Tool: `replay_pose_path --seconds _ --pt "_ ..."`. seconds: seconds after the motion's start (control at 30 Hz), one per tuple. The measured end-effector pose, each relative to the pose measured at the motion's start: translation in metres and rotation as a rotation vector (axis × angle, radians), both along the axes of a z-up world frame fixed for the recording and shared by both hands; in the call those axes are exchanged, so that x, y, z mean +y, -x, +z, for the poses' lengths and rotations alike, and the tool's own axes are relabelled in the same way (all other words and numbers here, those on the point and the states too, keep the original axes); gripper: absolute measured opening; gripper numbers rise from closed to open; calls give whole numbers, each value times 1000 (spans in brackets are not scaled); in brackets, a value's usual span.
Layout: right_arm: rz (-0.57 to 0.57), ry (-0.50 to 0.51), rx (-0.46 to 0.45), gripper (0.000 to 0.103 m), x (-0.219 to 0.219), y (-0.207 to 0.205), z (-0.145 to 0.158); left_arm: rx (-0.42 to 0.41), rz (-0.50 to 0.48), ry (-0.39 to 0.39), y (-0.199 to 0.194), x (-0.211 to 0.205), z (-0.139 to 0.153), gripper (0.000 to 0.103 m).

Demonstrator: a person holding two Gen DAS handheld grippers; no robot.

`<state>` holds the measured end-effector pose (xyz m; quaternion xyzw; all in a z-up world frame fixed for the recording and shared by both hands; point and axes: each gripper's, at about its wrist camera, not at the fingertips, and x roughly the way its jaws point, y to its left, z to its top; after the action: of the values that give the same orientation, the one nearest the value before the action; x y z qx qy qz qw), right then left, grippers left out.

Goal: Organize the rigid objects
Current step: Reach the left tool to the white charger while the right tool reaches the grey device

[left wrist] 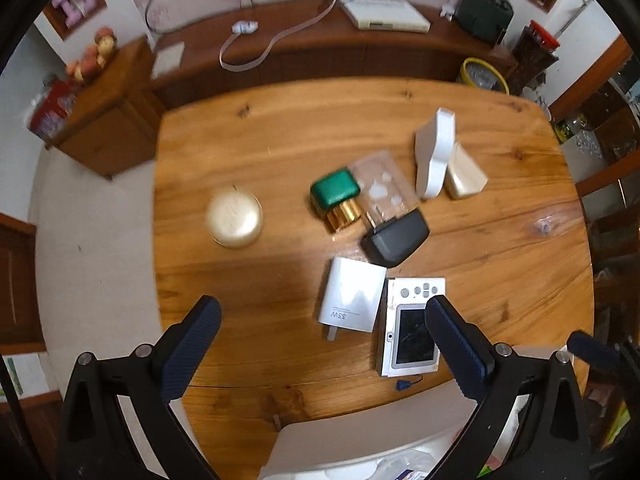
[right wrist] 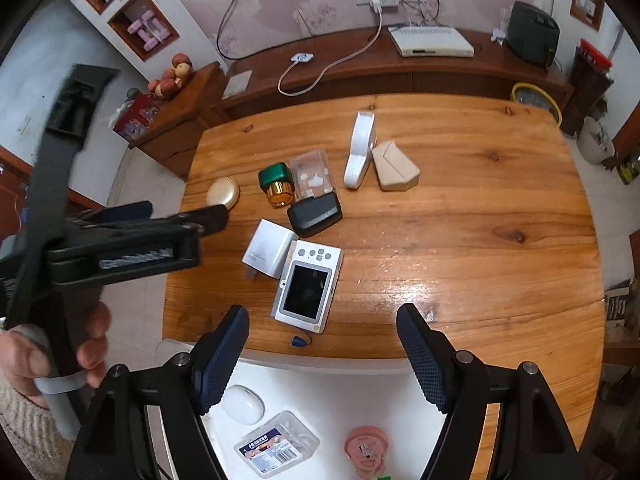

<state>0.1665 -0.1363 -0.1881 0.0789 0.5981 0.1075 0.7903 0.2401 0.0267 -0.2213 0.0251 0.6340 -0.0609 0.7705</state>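
Note:
Several rigid objects lie on the wooden table [left wrist: 260, 148]: a white 33W charger [left wrist: 352, 300], a white camera [left wrist: 412, 328], a black case [left wrist: 396, 236], a green and gold bottle [left wrist: 336, 200], a clear plastic box [left wrist: 380, 184], a gold round compact [left wrist: 234, 220], a white stand [left wrist: 434, 152] and a beige box [left wrist: 464, 176]. My left gripper [left wrist: 322, 344] is open and empty above the near edge; it shows in the right wrist view [right wrist: 180, 212]. My right gripper [right wrist: 322, 356] is open and empty over the white tray [right wrist: 344, 396].
The tray holds a white oval case [right wrist: 243, 404], a clear labelled box [right wrist: 276, 446] and a pink round item [right wrist: 366, 448]. A wooden sideboard [right wrist: 420, 76] with a white device [right wrist: 430, 42] runs behind the table. A small cabinet [left wrist: 108, 120] stands at the left.

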Motion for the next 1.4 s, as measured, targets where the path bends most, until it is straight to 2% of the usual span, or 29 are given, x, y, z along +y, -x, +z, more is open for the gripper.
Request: replay_pose_path --seconds 0.23,0.47,0.8,1.1,1.2,1.27,1.37,1.4 --pt "-3 -10 63 77 4 -5 -27 85 -3 -6 -8 -3 -38 102" --pt "0 -11 99 77 10 -8 -41 129 -16 -59 -11 -5 -62 102" --pt "-10 -13 119 77 13 -10 -47 164 -51 -76 -12 -13 -79 102" --pt "-3 -3 132 77 20 -13 -52 182 -28 -62 -24 -11 -93 101" --pt "-2 -2 140 77 24 -17 -55 192 -29 -23 -23 -8 -96 91" --pt "-7 -8 148 77 28 -20 -58 173 -27 -24 -23 -8 -93 83" --pt "-14 -21 162 77 33 -28 -64 159 -23 -8 -24 -6 -88 55" --pt "-16 -26 169 77 35 -30 -66 157 -16 -17 -25 -4 -86 53"
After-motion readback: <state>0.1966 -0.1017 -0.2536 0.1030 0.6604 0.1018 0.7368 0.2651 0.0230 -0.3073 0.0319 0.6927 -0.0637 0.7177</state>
